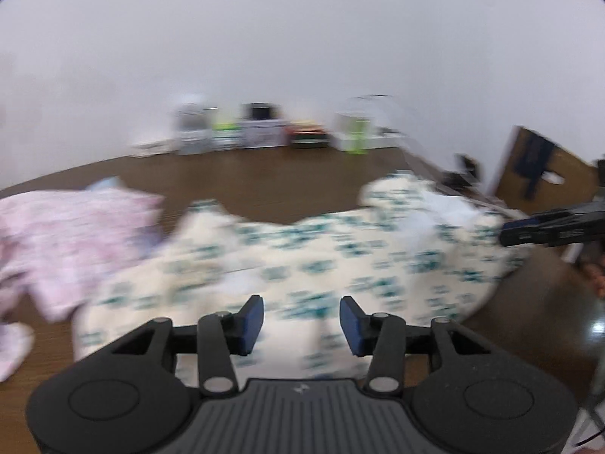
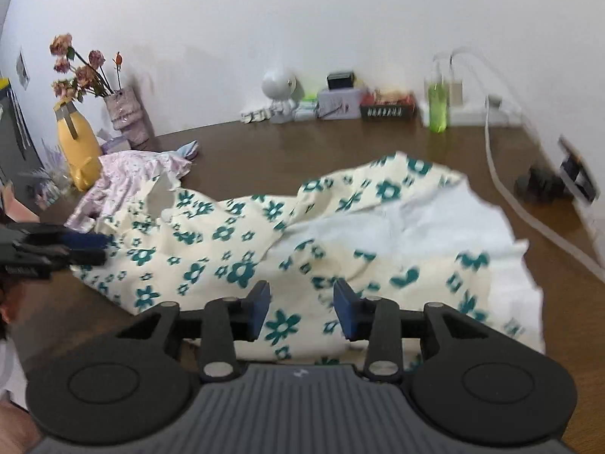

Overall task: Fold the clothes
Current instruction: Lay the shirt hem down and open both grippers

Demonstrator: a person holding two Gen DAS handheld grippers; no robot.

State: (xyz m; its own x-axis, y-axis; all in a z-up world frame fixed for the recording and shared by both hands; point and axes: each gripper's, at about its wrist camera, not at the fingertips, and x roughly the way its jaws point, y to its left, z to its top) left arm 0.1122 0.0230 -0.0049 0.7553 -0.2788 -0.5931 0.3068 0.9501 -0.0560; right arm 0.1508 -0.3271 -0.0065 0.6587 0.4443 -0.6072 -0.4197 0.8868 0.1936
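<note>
Both grippers hover over a cream garment with teal flowers [image 2: 242,249] spread on a brown table [image 2: 287,151]. The left gripper [image 1: 301,319] and right gripper [image 2: 301,312] each have jaws apart, gripping nothing, the cloth just beyond them. A pink garment [image 1: 68,234] lies left of the left gripper.

Each fisheye camera sits just behind its own gripper's blue-padded fingers, looking forward and downward, close over the cream garment with teal flowers [image 2: 234,249] on the dark brown wooden table [image 2: 283,151]. Both views share that garment, the pink patterned cloth [image 1: 72,227] and the white wall [image 2: 302,19].
</note>
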